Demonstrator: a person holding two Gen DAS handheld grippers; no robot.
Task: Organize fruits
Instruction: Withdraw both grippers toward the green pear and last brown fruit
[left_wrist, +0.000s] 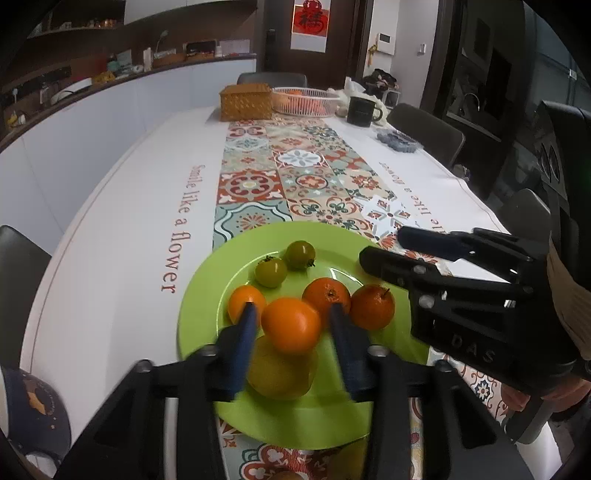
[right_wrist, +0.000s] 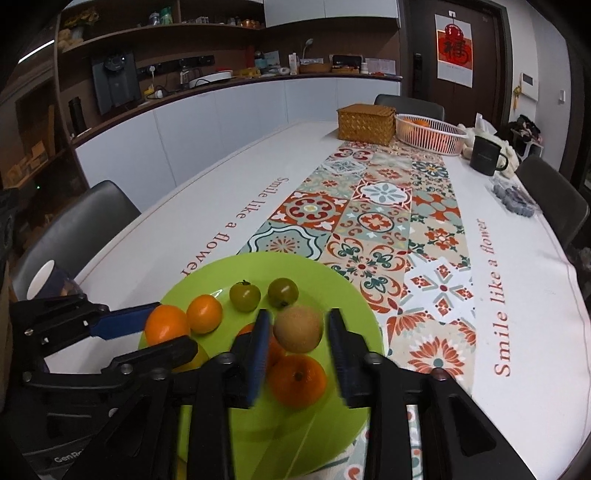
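A green plate (left_wrist: 207, 295) on the patterned runner carries two green tomatoes (left_wrist: 271, 271), several oranges and a yellow fruit (left_wrist: 277, 373). My left gripper (left_wrist: 291, 307) is open, and its blue pads flank an orange (left_wrist: 291, 328) with a narrow gap on each side. In the right wrist view my right gripper (right_wrist: 298, 314) is open around a brownish round fruit (right_wrist: 299, 328) that rests on the plate (right_wrist: 332, 280) among the oranges. The left gripper (right_wrist: 173, 326) reaches in from the left there, astride an orange (right_wrist: 166, 325). The right gripper (left_wrist: 384, 247) hovers at the plate's right rim.
At the far end of the table stand a wicker box (left_wrist: 245, 101), a white basket (left_wrist: 304, 99) holding oranges, and a black mug (left_wrist: 362, 110). A cluster of bluish items (left_wrist: 397, 142) lies by the right edge. Dark chairs (right_wrist: 74, 221) ring the table.
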